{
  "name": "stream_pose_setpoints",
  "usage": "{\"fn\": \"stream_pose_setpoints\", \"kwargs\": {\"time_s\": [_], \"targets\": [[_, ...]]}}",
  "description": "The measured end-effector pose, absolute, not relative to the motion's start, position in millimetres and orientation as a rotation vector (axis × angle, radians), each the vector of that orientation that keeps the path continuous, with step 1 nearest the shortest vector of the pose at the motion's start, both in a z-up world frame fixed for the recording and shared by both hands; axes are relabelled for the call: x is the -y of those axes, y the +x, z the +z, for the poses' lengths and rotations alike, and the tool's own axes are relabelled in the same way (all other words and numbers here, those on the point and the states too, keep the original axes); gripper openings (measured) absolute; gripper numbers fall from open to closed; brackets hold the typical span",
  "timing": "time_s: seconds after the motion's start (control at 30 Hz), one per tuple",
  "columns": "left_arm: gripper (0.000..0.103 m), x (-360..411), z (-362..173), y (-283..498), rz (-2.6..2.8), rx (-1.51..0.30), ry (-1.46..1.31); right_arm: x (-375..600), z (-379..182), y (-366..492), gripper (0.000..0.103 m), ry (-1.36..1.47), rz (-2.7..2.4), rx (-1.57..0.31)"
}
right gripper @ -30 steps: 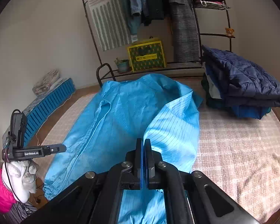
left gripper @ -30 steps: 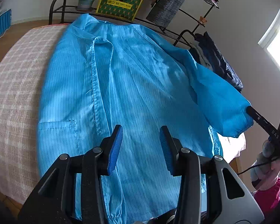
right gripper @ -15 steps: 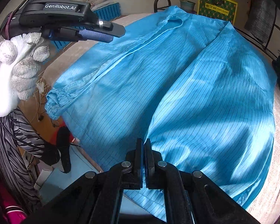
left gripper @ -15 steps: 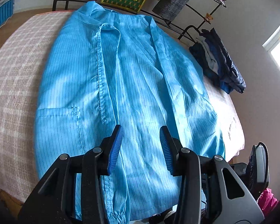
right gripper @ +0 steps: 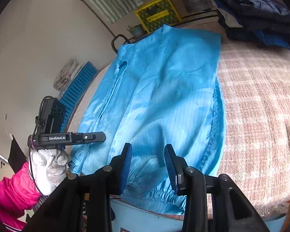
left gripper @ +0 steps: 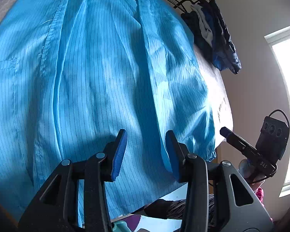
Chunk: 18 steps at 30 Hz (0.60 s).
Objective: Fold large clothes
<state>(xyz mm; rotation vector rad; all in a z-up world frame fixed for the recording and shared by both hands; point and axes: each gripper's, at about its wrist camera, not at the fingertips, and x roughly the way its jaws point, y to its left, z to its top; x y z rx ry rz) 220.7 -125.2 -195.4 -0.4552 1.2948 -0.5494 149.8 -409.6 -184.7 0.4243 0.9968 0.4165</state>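
On the checked bedcover the blue coat has one sleeve folded in, both grippers wide open, holding nothing.

- The left gripper has its jaws wide apart and holds nothing.
- The right gripper is also spread apart, nothing between its pads.

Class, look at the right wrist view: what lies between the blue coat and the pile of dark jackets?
Only bare checked bedcover separates the blue coat from the dark jackets; the right wrist view shows it.
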Motion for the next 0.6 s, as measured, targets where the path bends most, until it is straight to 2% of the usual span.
{"fn": "stream_pose_setpoints", "kwargs": {"time_s": [0.13, 0.23, 0.27, 0.33, 0.37, 0.4, 0.6], "targets": [[0.042, 140.9, -202.1, 221.6, -0.584, -1.32, -0.465, 441.0, -212.6, 157.8, 0.037, 0.599, 0.366, -1.058], [0.042, 152.7, -207.1, 223.1, -0.614, -1.338, -0.467, 440.4, -222.0, 162.1, 0.036, 0.624, 0.381, -1.087], [0.042, 156.2, -208.2, 223.4, -0.62, -1.335, -0.457, 437.3, -224.0, 164.4, 0.031, 0.605, 0.376, -1.098], [0.033, 160.4, -208.1, 224.0, -0.621, -1.31, -0.439, 430.8, -227.5, 169.9, 0.02, 0.59, 0.378, -1.115], [0.017, 162.0, -209.7, 224.9, -0.622, -1.306, -0.436, 428.1, -228.9, 171.9, 0.008, 0.591, 0.385, -1.119], [0.003, 162.8, -212.6, 225.0, -0.62, -1.309, -0.442, 424.9, -228.9, 172.7, 0.002, 0.591, 0.394, -1.119], [0.0, 163.2, -208.0, 203.7, -0.639, -1.291, -0.409, 418.1, -207.9, 162.4, 0.0, 0.544, 0.413, -1.078]]}}
